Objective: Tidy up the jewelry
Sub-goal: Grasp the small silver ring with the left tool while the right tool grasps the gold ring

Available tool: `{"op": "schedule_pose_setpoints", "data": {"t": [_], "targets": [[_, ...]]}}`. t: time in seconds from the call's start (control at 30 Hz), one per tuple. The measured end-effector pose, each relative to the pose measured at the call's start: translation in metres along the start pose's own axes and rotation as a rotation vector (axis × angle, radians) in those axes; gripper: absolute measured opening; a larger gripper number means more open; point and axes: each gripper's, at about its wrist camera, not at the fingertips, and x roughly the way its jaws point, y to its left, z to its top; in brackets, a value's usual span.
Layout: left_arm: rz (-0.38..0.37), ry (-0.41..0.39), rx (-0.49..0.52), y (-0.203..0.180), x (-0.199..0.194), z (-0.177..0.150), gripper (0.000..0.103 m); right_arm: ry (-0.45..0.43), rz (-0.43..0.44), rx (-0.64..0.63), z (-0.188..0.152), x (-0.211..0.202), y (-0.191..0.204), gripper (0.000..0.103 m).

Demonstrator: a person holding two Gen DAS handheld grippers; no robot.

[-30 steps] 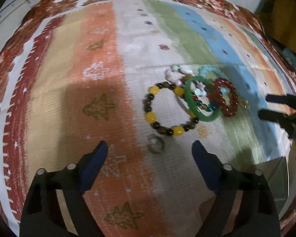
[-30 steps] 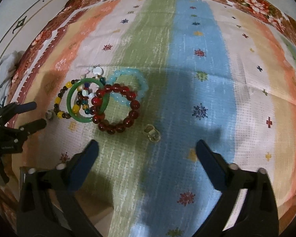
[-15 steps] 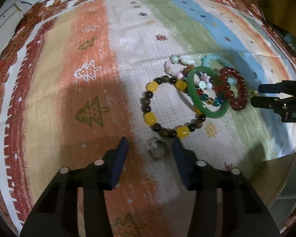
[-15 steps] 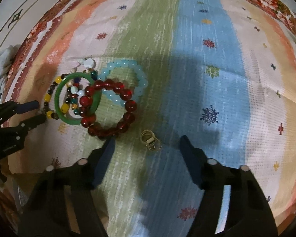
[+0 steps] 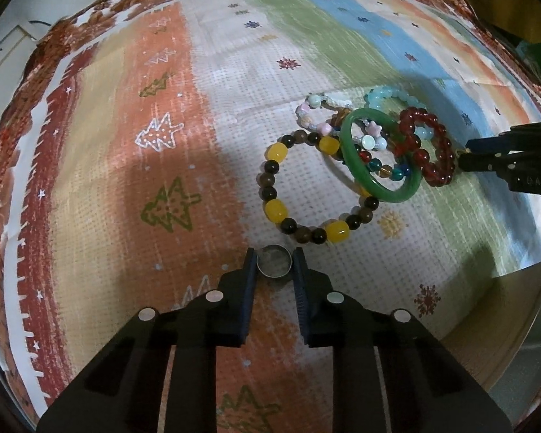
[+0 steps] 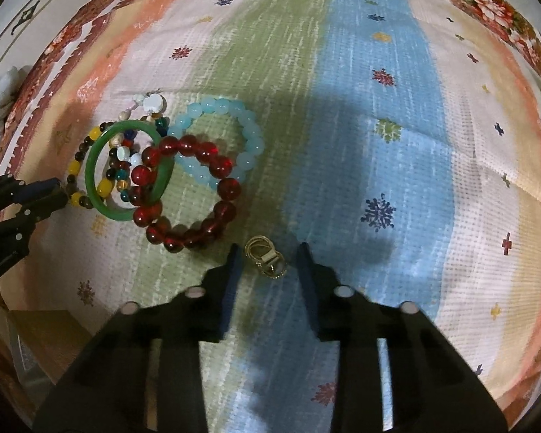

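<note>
A striped tablecloth [image 5: 169,166] with small tree and snowflake prints and a floral red border [image 6: 494,3]; past the cloth's near edge, a tan box corner [image 5: 515,299]

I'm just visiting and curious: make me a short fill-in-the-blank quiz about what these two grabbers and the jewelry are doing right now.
1. The left gripper is closed on a small ____ ring.
2. The right gripper has its fingers either side of a ____-colored ring, not yet touching it.
3. The green bangle overlaps the ____ bead bracelet.
4. All the jewelry lies on a striped ____.

Missing words: silver; gold; red; cloth
</note>
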Motion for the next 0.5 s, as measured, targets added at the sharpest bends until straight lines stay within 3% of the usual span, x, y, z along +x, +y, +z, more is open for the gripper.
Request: {"op": "schedule_pose_setpoints", "data": {"t": [0.07,0.5], "targets": [[-0.004,-0.002,-0.007,0.000,0.000,0.000,0.019,0.003,0.016,0.010,0.000,0.000,-0.002,0.018],[-0.049,-0.023,-0.056,0.008,-0.010,-0.004,0.019,-0.033,0.056,0.000,-0.007,-0.017,0.003,0.018]]}}
